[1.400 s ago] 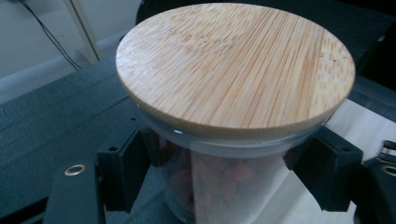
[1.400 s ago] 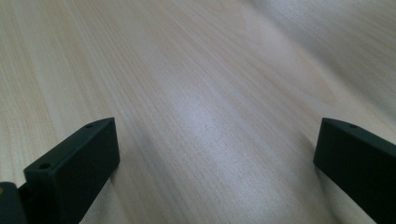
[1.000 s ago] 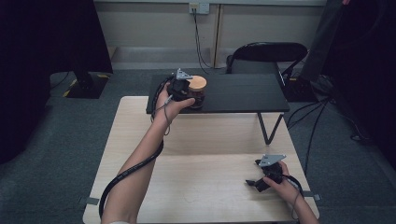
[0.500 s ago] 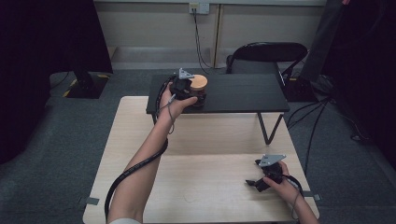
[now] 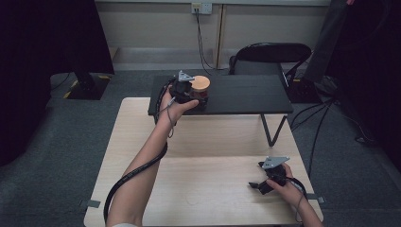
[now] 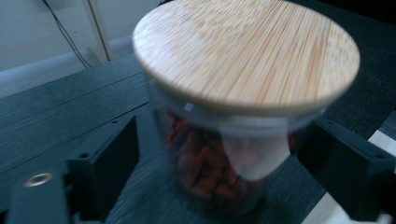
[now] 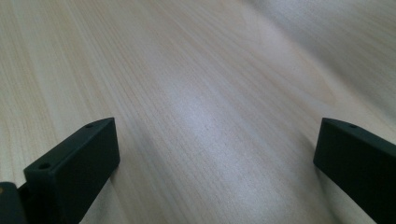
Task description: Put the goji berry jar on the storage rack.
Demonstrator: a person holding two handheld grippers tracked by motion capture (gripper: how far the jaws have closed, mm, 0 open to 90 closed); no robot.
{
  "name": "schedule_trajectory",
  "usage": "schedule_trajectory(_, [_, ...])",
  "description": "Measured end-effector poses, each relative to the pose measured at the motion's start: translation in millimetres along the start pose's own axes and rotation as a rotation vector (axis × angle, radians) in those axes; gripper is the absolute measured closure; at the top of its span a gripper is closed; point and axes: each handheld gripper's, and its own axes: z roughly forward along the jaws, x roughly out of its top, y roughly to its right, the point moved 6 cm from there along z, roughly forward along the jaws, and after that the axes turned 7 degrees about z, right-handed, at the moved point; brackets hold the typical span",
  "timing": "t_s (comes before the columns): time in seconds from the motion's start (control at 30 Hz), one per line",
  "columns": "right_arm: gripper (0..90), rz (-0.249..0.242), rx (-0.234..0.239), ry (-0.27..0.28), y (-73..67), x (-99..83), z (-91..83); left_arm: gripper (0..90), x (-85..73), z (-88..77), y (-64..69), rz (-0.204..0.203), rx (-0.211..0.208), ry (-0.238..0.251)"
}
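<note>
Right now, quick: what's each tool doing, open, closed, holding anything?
Left tool: open, jaws either side of the wooden-lidded glass jar of red bits, gaps visible, not gripping.
Right tool: open, empty, over the light wooden table.

One jar (image 5: 200, 87) with one lid (image 6: 247, 51), two claws (image 5: 185, 92) (image 5: 263, 182), two tables (image 5: 203, 142) (image 5: 250, 97), one chair (image 5: 269, 54).

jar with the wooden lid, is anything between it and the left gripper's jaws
Nothing visible. In the left gripper view the jar sits between the open jaws of the left gripper, with a gap on each side, on the black shelf.
</note>
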Motion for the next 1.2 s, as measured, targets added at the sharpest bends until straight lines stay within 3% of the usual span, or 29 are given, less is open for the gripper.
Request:
schedule_trajectory(0.07, [0.0, -0.002, 0.000, 0.000, 0.1, -0.1, 0.0, 4.1, -4.9, -6.1, 1.0, -0.008, -0.014, 0.005])
schedule_trajectory(0.13, [0.0, -0.002, 0.000, 0.001, 0.1, -0.1, 0.1, 0.2, -9.6, -13.9, 4.6, 0.018, -0.007, 0.013])
schedule_trajectory(0.37, [0.0, -0.001, 0.000, -0.002, 0.0, 0.1, -0.1, 0.1, -26.3, -49.0, 11.1, 0.061, -0.038, 0.034])
schedule_trajectory(0.53, [0.0, -0.001, 0.000, -0.002, 0.0, 0.1, -0.1, 0.0, -59.8, -81.0, 19.0, 0.087, -0.067, 0.051])
schedule_trajectory(0.7, [0.0, -0.001, 0.000, -0.002, 0.0, 0.1, 0.0, 0.0, -101.9, -102.9, 20.9, 0.064, -0.074, 0.048])
schedule_trajectory(0.93, [0.0, -0.001, 0.000, -0.002, 0.0, 0.0, 0.0, 0.0, -141.4, -117.2, 22.8, 0.047, -0.046, -0.005])
schedule_trajectory(1.2, [0.0, -0.001, 0.000, -0.002, 0.0, 0.0, 0.0, 0.1, -184.5, -116.2, 26.0, 0.043, -0.058, -0.080])
